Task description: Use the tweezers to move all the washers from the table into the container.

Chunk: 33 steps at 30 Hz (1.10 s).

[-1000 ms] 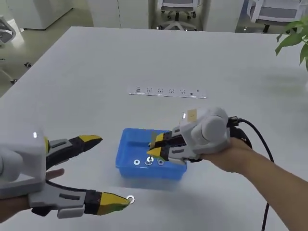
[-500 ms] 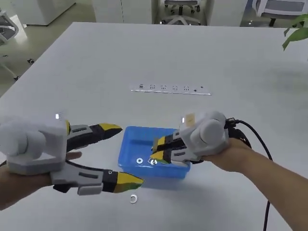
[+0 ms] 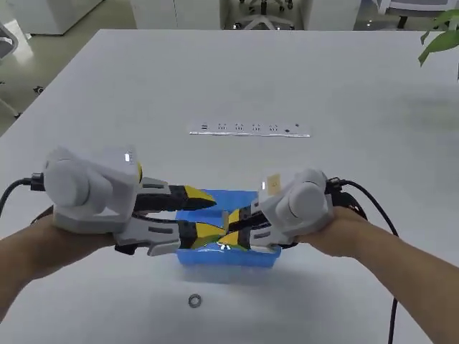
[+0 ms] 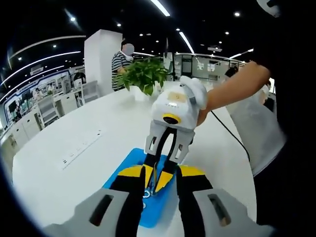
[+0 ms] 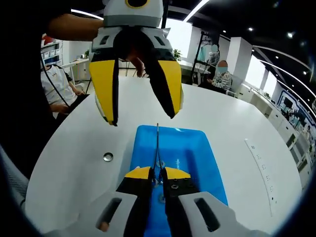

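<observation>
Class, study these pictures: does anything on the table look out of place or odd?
One washer lies alone on the white table, apart from the blue container on the person's side, not yet moved in. Nothing looks spilled, tilted or damaged.

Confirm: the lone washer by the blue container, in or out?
Out. The washer lies flat on the white table, apart from the blue container, outside its near wall in the head view.

white power strip (image 3: 249, 130) on the table (image 3: 215, 79); a plant (image 3: 437, 41), perhaps potted, at its edge.
</observation>
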{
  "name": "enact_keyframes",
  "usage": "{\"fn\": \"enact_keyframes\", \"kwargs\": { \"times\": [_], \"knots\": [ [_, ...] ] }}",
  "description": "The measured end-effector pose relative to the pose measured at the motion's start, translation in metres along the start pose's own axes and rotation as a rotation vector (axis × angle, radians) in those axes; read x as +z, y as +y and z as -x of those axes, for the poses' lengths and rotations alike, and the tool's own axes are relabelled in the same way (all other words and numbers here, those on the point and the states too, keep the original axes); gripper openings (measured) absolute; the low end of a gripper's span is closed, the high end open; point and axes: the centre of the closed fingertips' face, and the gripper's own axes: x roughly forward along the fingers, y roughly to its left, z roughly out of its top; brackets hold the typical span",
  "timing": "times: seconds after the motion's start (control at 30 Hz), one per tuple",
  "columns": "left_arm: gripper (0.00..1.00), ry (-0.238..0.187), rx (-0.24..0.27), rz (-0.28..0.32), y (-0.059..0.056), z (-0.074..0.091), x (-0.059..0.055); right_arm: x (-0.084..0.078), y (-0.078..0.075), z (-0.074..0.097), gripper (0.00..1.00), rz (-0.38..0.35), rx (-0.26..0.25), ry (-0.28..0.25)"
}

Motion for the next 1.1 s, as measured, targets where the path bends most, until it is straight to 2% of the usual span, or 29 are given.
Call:
{"fn": "enact_keyframes", "kwargs": {
  "times": [0.1,0.23,0.4,0.53,0.63,0.83,0.93,1.1],
  "knots": [
    [0.24,0.018,-0.006,-0.015,0.003,-0.005,-0.003,0.000,0.000,0.000,0.10,0.000,0.004,-0.001],
    [0.20,0.033,-0.039,-0.038,0.001,-0.012,-0.004,0.000,-0.001,0.000,0.10,0.002,0.010,-0.006],
    [0.13,0.056,-0.056,-0.058,0.002,-0.018,-0.008,0.000,-0.001,-0.001,0.10,0.009,0.012,-0.006],
    [0.07,0.072,-0.058,-0.080,0.001,-0.020,-0.009,0.000,0.000,-0.002,0.10,0.014,0.015,-0.005],
    [0.07,0.072,-0.057,-0.094,0.003,-0.019,-0.009,0.000,-0.001,-0.002,0.11,0.012,0.011,-0.003],
    [0.05,0.075,-0.057,-0.078,0.005,-0.017,-0.011,0.001,-0.001,0.000,0.12,0.000,0.008,-0.001],
    [0.05,0.076,-0.064,-0.069,0.004,-0.016,-0.011,0.002,-0.001,0.004,0.15,-0.031,0.000,-0.004],
    [0.05,0.067,-0.068,-0.060,0.003,-0.015,-0.007,0.004,0.000,0.009,0.19,-0.042,-0.008,-0.004]
  ]
}}
